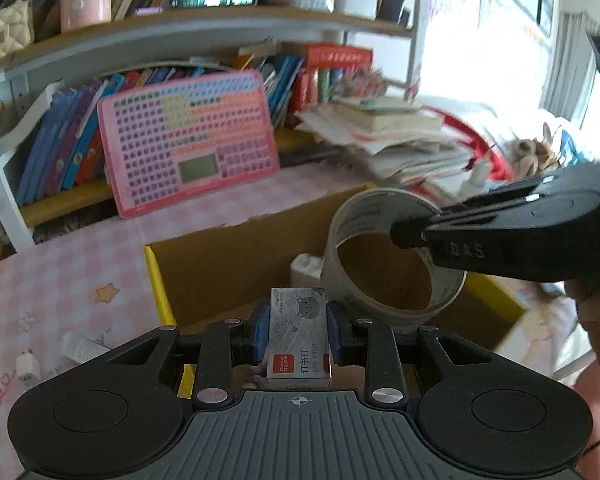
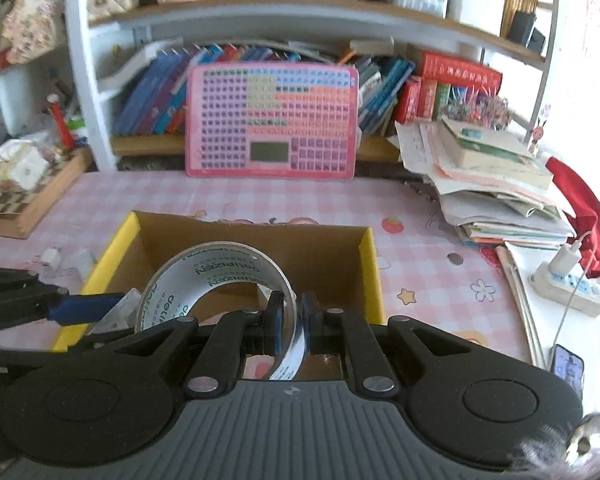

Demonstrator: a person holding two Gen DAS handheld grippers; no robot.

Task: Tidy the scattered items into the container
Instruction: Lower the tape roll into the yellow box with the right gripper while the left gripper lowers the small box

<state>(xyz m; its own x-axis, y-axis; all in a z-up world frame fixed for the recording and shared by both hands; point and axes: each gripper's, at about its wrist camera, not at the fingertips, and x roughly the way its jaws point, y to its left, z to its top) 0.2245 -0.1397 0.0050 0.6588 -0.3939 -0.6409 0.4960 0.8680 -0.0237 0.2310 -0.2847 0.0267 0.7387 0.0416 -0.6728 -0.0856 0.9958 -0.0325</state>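
Staple box (image 1: 299, 340) clamped in left hand-held gripper (image 1: 299, 338) — over carton (image 1: 228, 264).

A tabletop (image 2: 420, 216) under a pink checked cloth stands before a white-framed bookshelf (image 2: 80, 80) crammed with books (image 2: 152, 96). A pink keyboard board (image 2: 272, 120) leans against the lower shelf. Loose papers (image 2: 480, 184) pile up at the right, where bright daylight comes from a window (image 1: 480, 40).
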